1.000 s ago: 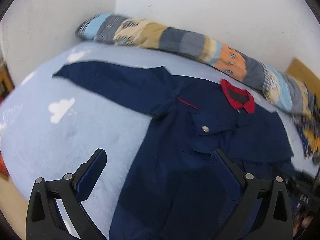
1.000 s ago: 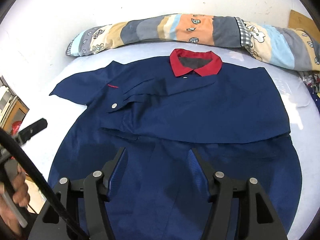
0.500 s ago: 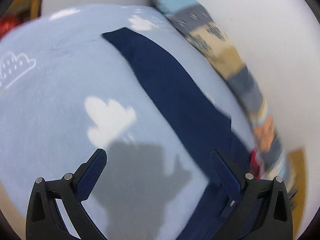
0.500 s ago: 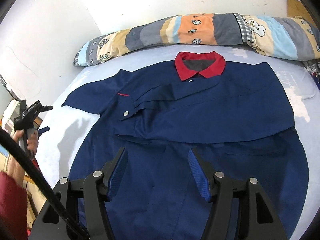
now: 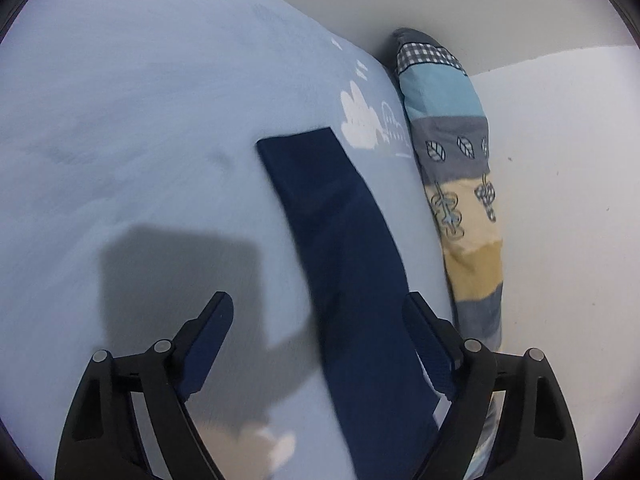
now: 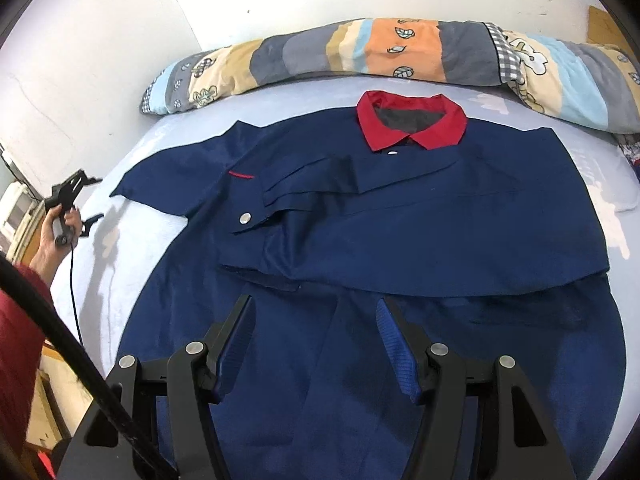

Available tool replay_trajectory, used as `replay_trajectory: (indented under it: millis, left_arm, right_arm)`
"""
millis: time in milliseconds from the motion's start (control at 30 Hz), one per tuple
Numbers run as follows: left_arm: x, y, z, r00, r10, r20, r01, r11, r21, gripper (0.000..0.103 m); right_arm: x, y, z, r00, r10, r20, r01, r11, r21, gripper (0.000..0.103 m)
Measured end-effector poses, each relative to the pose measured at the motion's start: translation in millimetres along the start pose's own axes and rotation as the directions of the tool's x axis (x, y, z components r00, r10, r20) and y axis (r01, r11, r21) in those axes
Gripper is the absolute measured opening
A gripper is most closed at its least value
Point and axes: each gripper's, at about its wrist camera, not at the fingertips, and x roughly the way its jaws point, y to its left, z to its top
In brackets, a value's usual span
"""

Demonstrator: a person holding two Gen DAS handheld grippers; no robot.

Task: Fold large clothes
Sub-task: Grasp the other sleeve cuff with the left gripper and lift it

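A large navy shirt (image 6: 400, 224) with a red collar (image 6: 412, 124) lies flat on the light blue bed (image 6: 132, 216). Its right side is folded over the body. Its left sleeve (image 6: 176, 180) is spread out flat. My left gripper (image 5: 320, 312) is open and empty just above that sleeve (image 5: 340, 240), which runs between its fingers. The left gripper also shows in the right wrist view (image 6: 72, 196), held by a hand at the bed's left side. My right gripper (image 6: 316, 312) is open and empty above the shirt's lower part.
A long patchwork pillow (image 6: 400, 52) lies along the white wall behind the shirt; it also shows in the left wrist view (image 5: 460, 184). The bed sheet (image 5: 120, 120) has white cloud prints. Furniture (image 6: 20, 216) stands left of the bed.
My left gripper has swung from over the shirt's body out to the left sleeve and turned along it. The right gripper has held nearly still.
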Motion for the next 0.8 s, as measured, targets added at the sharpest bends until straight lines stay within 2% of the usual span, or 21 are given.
replay_trajectory:
  millis: [100,167,367,467,500,533,567,600,633,733,800]
  left_arm:
    - [24,3,14,0.998,-0.065,-0.009,0.065,0.997,-0.030,0.084]
    - [35,7,22,0.996,-0.084,-0.015,0.083,0.996,-0.036,0.084]
    - [58,3,37,0.984,-0.178,0.025,0.179,0.984,-0.011,0.084]
    - [71,-6,47,0.987,-0.153,0.041,0.152,0.988,0.014,0.084]
    - [74,-12,48,0.990,-0.129,0.055,0.128,0.991,0.028,0.073]
    - [75,-18,48,0.992,-0.097,0.077,0.093,0.994,0.054,0.051]
    - [81,-20,48,0.995,-0.079,0.060,0.075,0.995,0.062,0.003]
    - [84,-18,47,0.996,-0.078,0.042,0.077,0.996,0.044,0.004]
    - [83,-15,43,0.994,-0.087,0.059,0.085,0.996,0.034,0.004]
    - [69,-15,36,0.987,-0.144,0.078,0.139,0.988,0.064,0.004]
    - [55,-21,31,0.985,-0.153,0.085,0.144,0.985,0.099,0.003]
  right_arm:
    - [8,4,2,1.000,-0.030,0.002,0.030,0.999,-0.031,0.067]
    - [15,7,4,0.999,-0.051,0.006,0.051,0.997,-0.054,0.067]
    - [32,8,5,0.999,-0.039,-0.017,0.038,0.996,-0.077,0.067]
    - [37,11,4,0.999,-0.039,-0.022,0.037,0.995,-0.089,0.067]
    - [38,12,3,0.999,-0.040,-0.023,0.038,0.995,-0.091,0.067]
    - [39,12,3,0.999,-0.041,-0.026,0.038,0.995,-0.094,0.067]
    - [40,12,3,0.999,-0.044,-0.028,0.041,0.995,-0.095,0.067]
    - [40,12,3,0.999,-0.047,-0.028,0.044,0.995,-0.092,0.067]
    - [40,11,3,0.999,-0.047,-0.026,0.044,0.995,-0.087,0.067]
    - [36,8,5,0.999,-0.049,-0.012,0.048,0.996,-0.070,0.067]
    - [30,4,7,0.999,-0.048,0.005,0.048,0.998,-0.048,0.067]
